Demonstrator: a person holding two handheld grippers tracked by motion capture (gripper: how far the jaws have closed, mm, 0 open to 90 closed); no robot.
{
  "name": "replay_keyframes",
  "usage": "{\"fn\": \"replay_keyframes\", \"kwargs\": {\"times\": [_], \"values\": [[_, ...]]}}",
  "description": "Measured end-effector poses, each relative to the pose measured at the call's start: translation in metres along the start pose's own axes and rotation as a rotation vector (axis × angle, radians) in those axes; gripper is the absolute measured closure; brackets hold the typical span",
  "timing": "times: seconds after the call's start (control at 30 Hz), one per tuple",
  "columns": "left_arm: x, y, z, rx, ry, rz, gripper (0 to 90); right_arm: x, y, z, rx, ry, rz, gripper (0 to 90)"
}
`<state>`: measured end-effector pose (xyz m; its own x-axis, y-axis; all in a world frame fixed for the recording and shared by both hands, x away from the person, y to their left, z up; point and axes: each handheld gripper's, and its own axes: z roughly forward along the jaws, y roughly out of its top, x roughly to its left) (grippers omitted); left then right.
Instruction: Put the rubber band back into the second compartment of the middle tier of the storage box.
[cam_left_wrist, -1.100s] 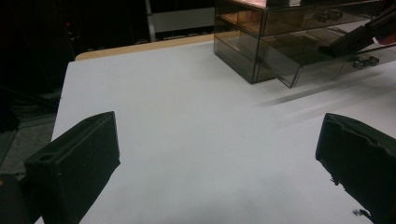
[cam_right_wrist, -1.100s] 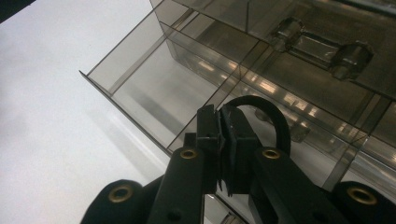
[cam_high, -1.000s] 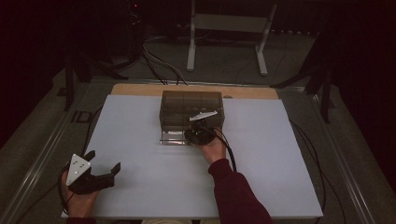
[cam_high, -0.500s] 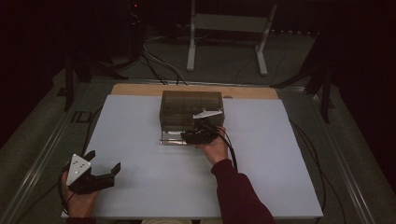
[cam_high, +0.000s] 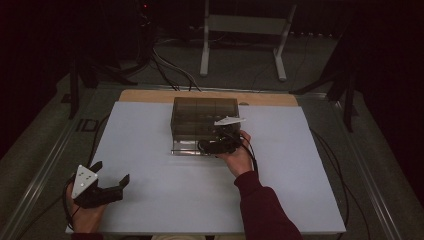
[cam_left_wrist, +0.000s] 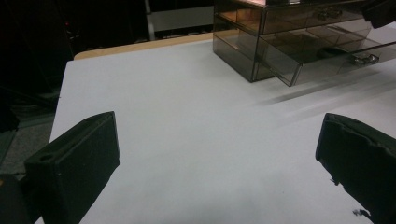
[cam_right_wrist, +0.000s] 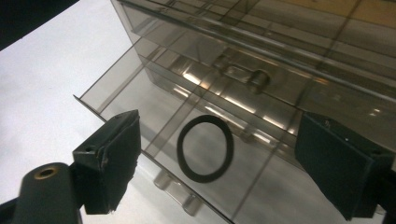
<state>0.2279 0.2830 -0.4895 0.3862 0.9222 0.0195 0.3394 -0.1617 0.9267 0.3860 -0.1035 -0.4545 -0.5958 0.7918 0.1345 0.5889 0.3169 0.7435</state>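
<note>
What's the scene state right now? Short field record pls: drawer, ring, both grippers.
drawer unit: smoked clear organizer at the table's far middle
bottom drawer: pulled out
ring: black ring lying flat in the open drawer, free of the pads
right gripper: above the drawer, jaws have just been opening, nothing gripped
left gripper: open, near the table's front left corner, holds nothing
table: white top
</note>
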Motion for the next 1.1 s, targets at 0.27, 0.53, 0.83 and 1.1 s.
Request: {"fn": "replay_keyframes", "kwargs": {"times": [0.27, 0.53, 0.83, 1.1], "values": [[0.0, 0.0, 0.0, -0.001, 0.0, -0.003, 0.4, -0.009, -0.005, -0.014, -0.01, -0.063, -0.015, 0.9], [0.001, 0.0, -0.001, 0.0, 0.002, -0.006, 0.4, -0.022, -0.019, -0.042, -0.052, -0.143, -0.039, 0.0], [0.0, 0.0, -0.001, 0.0, 0.003, -0.007, 0.4, -0.047, -0.051, -0.084, -0.096, -0.21, -0.042, 0.0], [-0.001, 0.0, 0.0, 0.001, 0.003, -0.006, 0.4, -0.062, -0.081, -0.108, -0.115, -0.251, -0.036, 0.0]]}}
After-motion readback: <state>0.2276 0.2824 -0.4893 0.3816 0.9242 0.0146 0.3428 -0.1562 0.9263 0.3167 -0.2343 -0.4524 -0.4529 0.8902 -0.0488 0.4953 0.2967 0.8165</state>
